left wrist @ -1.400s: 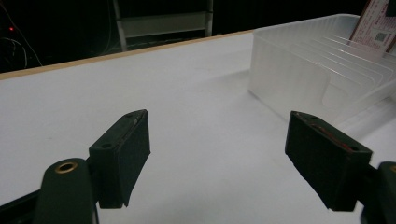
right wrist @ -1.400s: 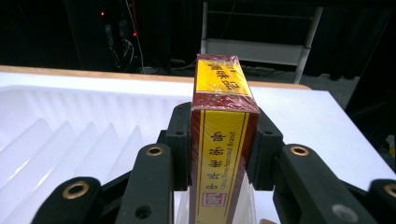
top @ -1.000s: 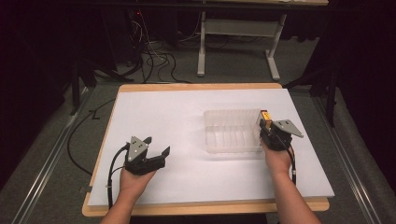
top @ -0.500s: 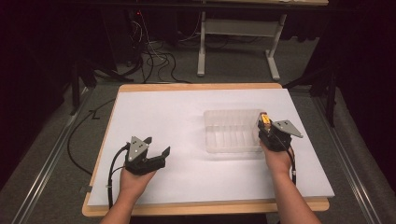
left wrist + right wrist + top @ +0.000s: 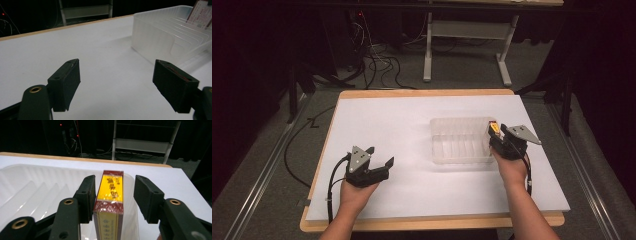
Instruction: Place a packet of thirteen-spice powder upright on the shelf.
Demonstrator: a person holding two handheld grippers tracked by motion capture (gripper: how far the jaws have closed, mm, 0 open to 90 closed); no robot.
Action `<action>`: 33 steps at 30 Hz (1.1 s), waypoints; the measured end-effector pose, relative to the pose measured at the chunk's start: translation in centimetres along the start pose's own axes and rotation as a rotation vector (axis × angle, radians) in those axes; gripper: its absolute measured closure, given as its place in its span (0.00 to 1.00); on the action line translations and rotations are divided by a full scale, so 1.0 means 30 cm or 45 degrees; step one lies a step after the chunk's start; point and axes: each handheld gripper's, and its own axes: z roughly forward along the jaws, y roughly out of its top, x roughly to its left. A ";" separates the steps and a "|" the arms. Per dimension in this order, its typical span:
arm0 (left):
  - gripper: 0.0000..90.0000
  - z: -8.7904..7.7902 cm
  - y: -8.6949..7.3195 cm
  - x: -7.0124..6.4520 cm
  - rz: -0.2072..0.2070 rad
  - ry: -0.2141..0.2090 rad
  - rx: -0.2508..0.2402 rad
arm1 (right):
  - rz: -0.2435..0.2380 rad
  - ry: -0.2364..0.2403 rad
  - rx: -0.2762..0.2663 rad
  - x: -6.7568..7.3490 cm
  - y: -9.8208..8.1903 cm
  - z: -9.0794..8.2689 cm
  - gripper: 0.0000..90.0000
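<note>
The right gripper (image 5: 113, 195) has just been opening: its jaws stand apart around the upright red-and-yellow box (image 5: 110, 195) at the clear ribbed plastic tray's (image 5: 460, 142) right end; the left gripper (image 5: 122, 85) gapes empty, farther off.

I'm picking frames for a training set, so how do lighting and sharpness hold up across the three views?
High view: the white table sheet is evenly lit, the surroundings nearly black, detail soft. Left gripper view: the clear ribbed plastic tray is soft and slightly washed out, and the near black jaws are blurred. Right gripper view: the red-and-yellow box between the jaws is sharpest at its top, with glints on its wrap.
</note>
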 end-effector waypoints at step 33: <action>0.21 0.040 -0.024 -0.096 0.091 -0.061 0.079 | -0.069 0.268 0.005 -0.061 -0.179 -0.310 0.16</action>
